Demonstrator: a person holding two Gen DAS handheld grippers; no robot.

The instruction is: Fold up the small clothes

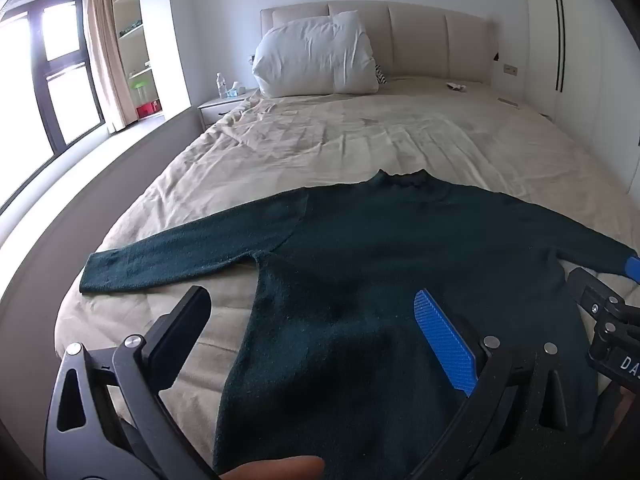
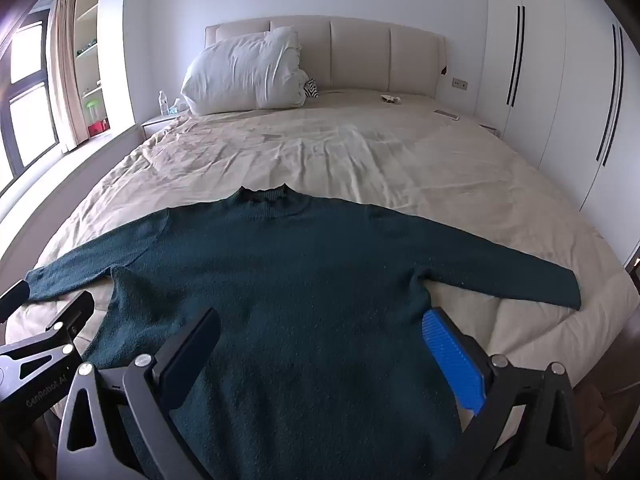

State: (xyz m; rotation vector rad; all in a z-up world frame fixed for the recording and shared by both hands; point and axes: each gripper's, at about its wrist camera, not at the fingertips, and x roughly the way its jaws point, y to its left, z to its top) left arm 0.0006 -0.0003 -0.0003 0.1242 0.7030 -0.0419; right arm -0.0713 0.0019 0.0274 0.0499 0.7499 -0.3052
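A dark green long-sleeved sweater (image 1: 360, 264) lies flat on the beige bed (image 1: 320, 136), collar away from me and both sleeves spread out. It fills the near part of the right wrist view (image 2: 300, 288) too. My left gripper (image 1: 312, 312) is open and empty, hovering over the sweater's lower left side. My right gripper (image 2: 320, 332) is open and empty over the sweater's lower middle. The right gripper's edge shows at the right of the left wrist view (image 1: 604, 312). The left gripper shows at the left of the right wrist view (image 2: 44, 312).
A white pillow (image 1: 316, 60) leans on the padded headboard (image 1: 440, 40). A nightstand (image 1: 224, 106) with a water bottle stands left of the bed. White wardrobes (image 2: 560, 80) line the right wall. Windows (image 1: 44, 76) are at the left. Small items (image 2: 392, 99) lie near the headboard.
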